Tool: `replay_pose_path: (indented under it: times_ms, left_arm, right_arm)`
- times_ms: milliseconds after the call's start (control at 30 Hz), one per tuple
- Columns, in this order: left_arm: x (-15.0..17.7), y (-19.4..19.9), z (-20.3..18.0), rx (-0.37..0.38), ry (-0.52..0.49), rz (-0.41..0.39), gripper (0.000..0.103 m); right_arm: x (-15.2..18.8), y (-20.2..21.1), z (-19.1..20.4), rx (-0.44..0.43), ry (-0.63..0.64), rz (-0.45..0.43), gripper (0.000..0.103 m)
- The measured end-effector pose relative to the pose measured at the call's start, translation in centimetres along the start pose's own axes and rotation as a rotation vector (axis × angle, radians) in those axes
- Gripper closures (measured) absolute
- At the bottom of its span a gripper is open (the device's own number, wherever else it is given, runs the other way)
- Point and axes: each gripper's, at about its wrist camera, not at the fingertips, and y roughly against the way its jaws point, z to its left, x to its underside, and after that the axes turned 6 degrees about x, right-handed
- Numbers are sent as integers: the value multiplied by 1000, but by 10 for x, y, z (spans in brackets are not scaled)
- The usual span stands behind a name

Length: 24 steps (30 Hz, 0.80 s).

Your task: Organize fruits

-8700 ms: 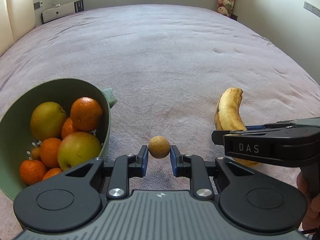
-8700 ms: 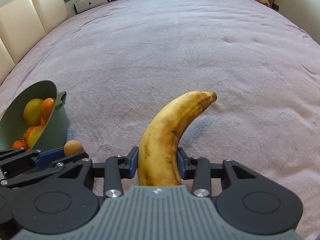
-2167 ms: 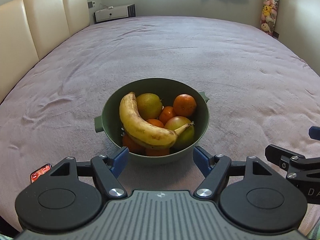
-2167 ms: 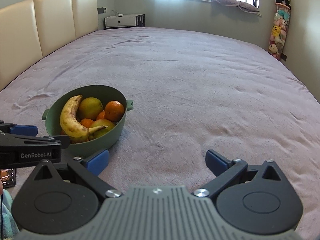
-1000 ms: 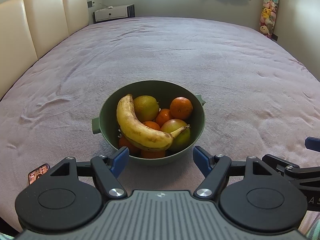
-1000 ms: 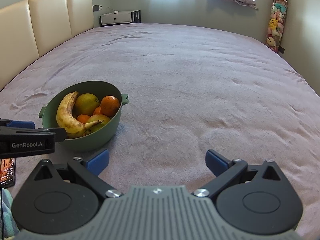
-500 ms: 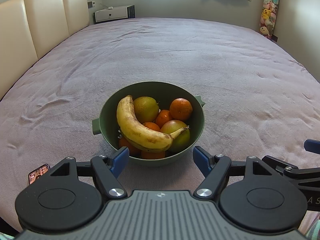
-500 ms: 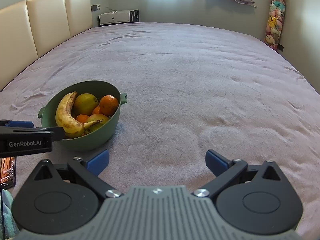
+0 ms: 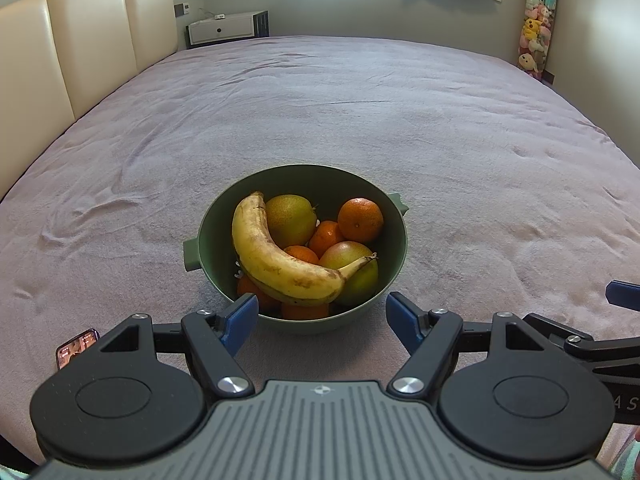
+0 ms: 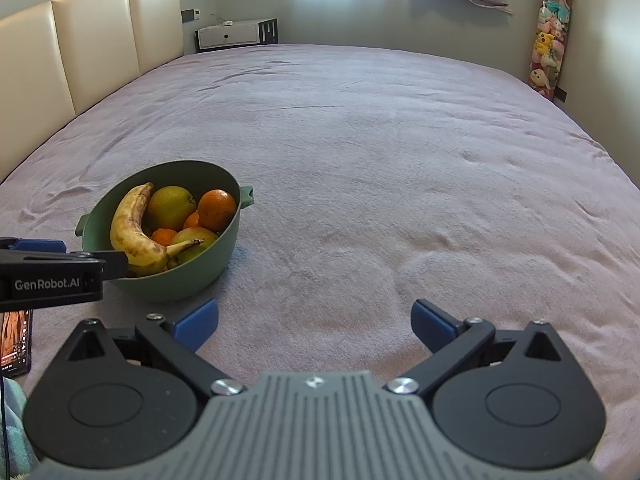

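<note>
A green bowl [image 9: 212, 220] stands on the mauve bed cover, holding a spotted banana [image 9: 276, 264], several oranges [image 9: 360, 220] and two yellow-green apples [image 9: 290, 220]. It also shows in the right wrist view [image 10: 200, 276] at the left, with the banana [image 10: 128, 224] on top. My left gripper [image 9: 322, 322] is open and empty, just short of the bowl's near side. My right gripper [image 10: 314, 322] is open and empty over bare cover, to the right of the bowl. The left gripper's finger [image 10: 52, 272] crosses the right wrist view's left edge.
A phone [image 9: 76, 348] lies on the cover at the near left, also in the right wrist view [image 10: 16, 342]. A cream headboard [image 9: 80, 48] runs along the left. A white cabinet [image 9: 228, 32] and a window sill stand at the far wall. Plush toys [image 9: 536, 36] hang at the right.
Both grippers, earlier shut on a small round fruit and the banana, are now open, with the banana in the bowl. Over the last second both have drawn back slightly.
</note>
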Motion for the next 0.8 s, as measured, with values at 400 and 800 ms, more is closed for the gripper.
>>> replay_pose_path:
  times_ms: [400, 800]
  left_arm:
    - [-3, 1, -1, -3, -3, -1, 17]
    - [-4, 2, 0, -8, -3, -4, 17]
  right_arm:
    - [0, 0, 0, 0, 0, 1, 4]
    - [3, -1, 3, 3, 0, 8, 4]
